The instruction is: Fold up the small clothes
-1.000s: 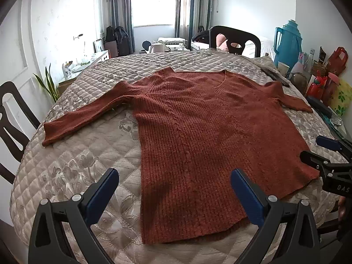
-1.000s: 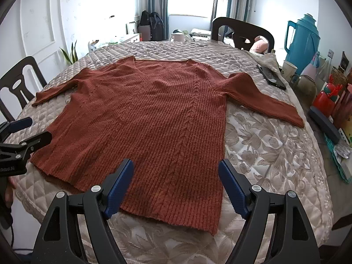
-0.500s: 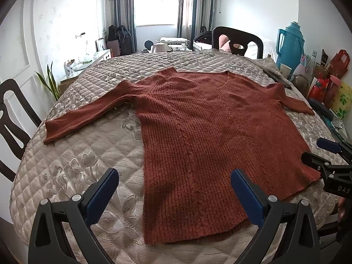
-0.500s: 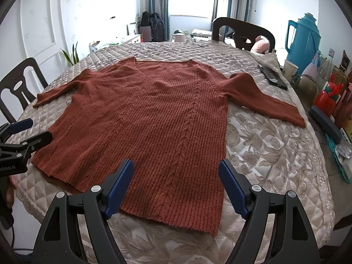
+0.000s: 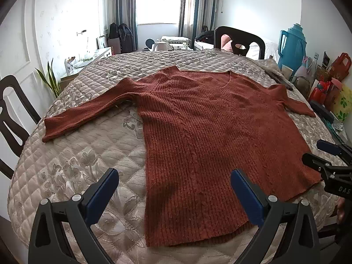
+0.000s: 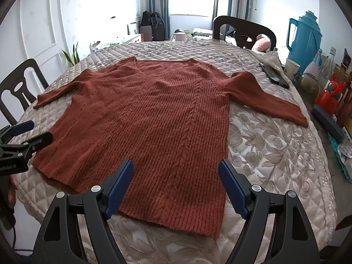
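Both tongs, left (image 5: 173, 194) and right (image 6: 176, 183), gape empty over the sweater's (image 5: 211, 136) hem at the bench's (image 5: 83, 154) near edge; a phone (image 6: 274, 76) lies by its far-right edge.

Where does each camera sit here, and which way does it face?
Left wrist: on the left gripper at the table's near edge, facing the window across the sweater; its own open blue fingers show, with the right gripper at the right edge.
Right wrist: on the right gripper, further right, same heading; its own open fingers show, with the left gripper at the left edge.
Shared: the sweater spread flat, the quilted cover, the teal jug, the far chair.
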`<act>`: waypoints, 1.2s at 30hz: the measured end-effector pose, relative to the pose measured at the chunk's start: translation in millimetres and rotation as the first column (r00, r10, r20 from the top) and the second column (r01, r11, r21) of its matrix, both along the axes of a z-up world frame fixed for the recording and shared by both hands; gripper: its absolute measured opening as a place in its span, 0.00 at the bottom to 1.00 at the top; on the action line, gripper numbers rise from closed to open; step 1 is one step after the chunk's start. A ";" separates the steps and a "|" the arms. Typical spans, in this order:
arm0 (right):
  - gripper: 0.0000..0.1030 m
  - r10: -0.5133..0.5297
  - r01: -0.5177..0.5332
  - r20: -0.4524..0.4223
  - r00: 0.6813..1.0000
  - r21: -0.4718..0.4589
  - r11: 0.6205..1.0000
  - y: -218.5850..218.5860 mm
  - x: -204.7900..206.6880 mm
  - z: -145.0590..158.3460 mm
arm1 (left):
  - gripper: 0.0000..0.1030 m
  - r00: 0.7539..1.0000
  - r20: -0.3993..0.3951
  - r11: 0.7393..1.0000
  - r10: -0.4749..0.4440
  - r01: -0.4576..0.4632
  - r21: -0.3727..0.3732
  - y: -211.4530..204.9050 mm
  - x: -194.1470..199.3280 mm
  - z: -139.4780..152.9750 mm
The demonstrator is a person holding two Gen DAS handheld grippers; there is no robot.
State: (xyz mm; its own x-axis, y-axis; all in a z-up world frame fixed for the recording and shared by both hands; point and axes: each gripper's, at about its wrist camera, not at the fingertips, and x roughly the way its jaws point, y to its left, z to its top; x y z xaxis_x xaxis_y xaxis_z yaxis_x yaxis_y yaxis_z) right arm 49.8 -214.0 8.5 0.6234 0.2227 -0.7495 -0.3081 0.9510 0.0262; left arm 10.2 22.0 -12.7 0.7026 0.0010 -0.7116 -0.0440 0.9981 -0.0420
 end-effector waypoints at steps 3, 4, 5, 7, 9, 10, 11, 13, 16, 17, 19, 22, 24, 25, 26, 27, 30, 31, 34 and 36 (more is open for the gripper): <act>0.77 -0.001 0.001 0.000 1.000 0.007 1.000 -0.3 1.0 0.2 | 1.00 1.000 0.001 1.000 0.002 -0.002 -0.008 2.4 1.5 0.2; 0.77 0.001 -0.001 -0.001 1.000 0.013 1.000 -0.4 1.4 0.1 | 1.00 1.000 0.001 1.000 0.004 -0.004 -0.014 3.4 2.0 0.3; 0.77 0.003 -0.003 -0.001 1.000 0.020 1.000 -0.5 1.8 0.2 | 1.00 1.000 0.001 1.000 0.006 -0.006 -0.020 4.8 2.5 0.5; 0.77 0.004 -0.005 0.001 1.000 0.027 1.000 -0.4 2.4 0.7 | 1.00 1.000 0.002 1.000 0.009 -0.009 -0.022 6.1 3.3 0.5; 0.77 0.006 -0.006 0.000 1.000 0.029 1.000 0.6 3.4 1.2 | 1.00 1.000 0.002 1.000 0.011 -0.011 -0.021 7.2 4.3 0.6; 0.77 0.006 -0.006 0.001 1.000 0.030 1.000 1.2 3.9 1.4 | 1.00 1.000 0.004 1.000 0.012 -0.012 -0.019 7.2 4.7 0.5; 0.77 0.007 -0.007 0.002 1.000 0.029 1.000 1.7 4.4 1.5 | 1.00 1.000 0.004 1.000 0.012 -0.012 -0.019 7.1 4.9 0.5; 0.77 0.008 -0.008 0.003 1.000 0.030 1.000 2.3 5.8 1.3 | 1.00 1.000 0.004 1.000 0.015 -0.015 -0.020 7.9 5.7 0.3; 0.77 0.008 -0.008 -0.002 1.000 0.037 0.999 2.7 8.4 0.6 | 1.00 1.000 0.002 1.000 0.017 -0.017 -0.022 9.6 8.3 -0.7; 0.77 0.008 -0.008 0.000 1.000 0.037 0.999 2.8 8.9 0.6 | 1.00 1.000 0.001 1.000 0.018 -0.018 -0.023 10.2 9.2 -1.2; 0.77 0.009 -0.009 0.001 1.000 0.041 0.999 2.9 10.8 0.9 | 1.00 1.000 0.000 0.999 0.021 -0.021 -0.024 11.6 11.1 -1.7; 0.77 0.015 -0.015 0.006 1.000 0.049 0.999 4.0 13.1 1.7 | 1.00 1.000 0.000 0.999 0.025 -0.025 -0.031 14.6 14.2 -1.9; 0.77 0.020 -0.020 0.012 1.000 0.049 0.999 5.9 14.5 2.5 | 1.00 1.000 0.002 0.999 0.029 -0.029 -0.032 16.5 15.9 -1.4; 0.77 0.022 -0.023 0.015 1.000 0.049 0.999 7.3 15.6 3.0 | 1.00 1.000 0.003 0.999 0.030 -0.030 -0.033 17.7 16.8 -1.2; 0.77 0.024 -0.025 0.016 1.000 0.051 0.998 8.2 16.7 3.3 | 1.00 1.000 0.002 0.999 0.030 -0.030 -0.035 18.6 17.8 -1.2; 0.77 0.025 -0.026 0.015 1.000 0.054 0.998 8.8 18.0 3.4 | 1.00 1.000 0.001 0.999 0.030 -0.030 -0.039 19.6 18.9 -0.9; 0.77 0.031 -0.032 0.004 0.999 0.059 0.998 11.2 23.1 2.0 | 1.00 1.000 0.002 0.998 0.031 -0.031 -0.049 23.5 22.4 0.2; 0.77 0.032 -0.032 0.001 0.999 0.058 0.998 12.2 24.3 1.7 | 1.00 0.999 0.003 0.998 0.033 -0.033 -0.048 24.6 22.6 0.4; 0.77 0.030 -0.030 -0.006 1.000 0.084 0.996 12.0 28.6 1.8 | 1.00 0.999 0.005 0.998 0.043 -0.042 -0.051 30.3 25.7 0.9; 0.77 0.030 -0.029 -0.013 0.999 0.101 0.994 12.2 32.0 2.2 | 1.00 0.999 0.004 0.996 0.053 -0.052 -0.065 36.0 28.5 0.6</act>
State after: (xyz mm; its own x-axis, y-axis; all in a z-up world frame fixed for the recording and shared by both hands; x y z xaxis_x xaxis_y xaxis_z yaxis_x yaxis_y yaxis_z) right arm 81.9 -201.8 10.7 0.6049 0.3157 -0.7310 -0.3348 0.9338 0.1263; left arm 38.7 58.0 -12.1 0.7071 -0.0081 -0.7071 -0.0960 0.9896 -0.1073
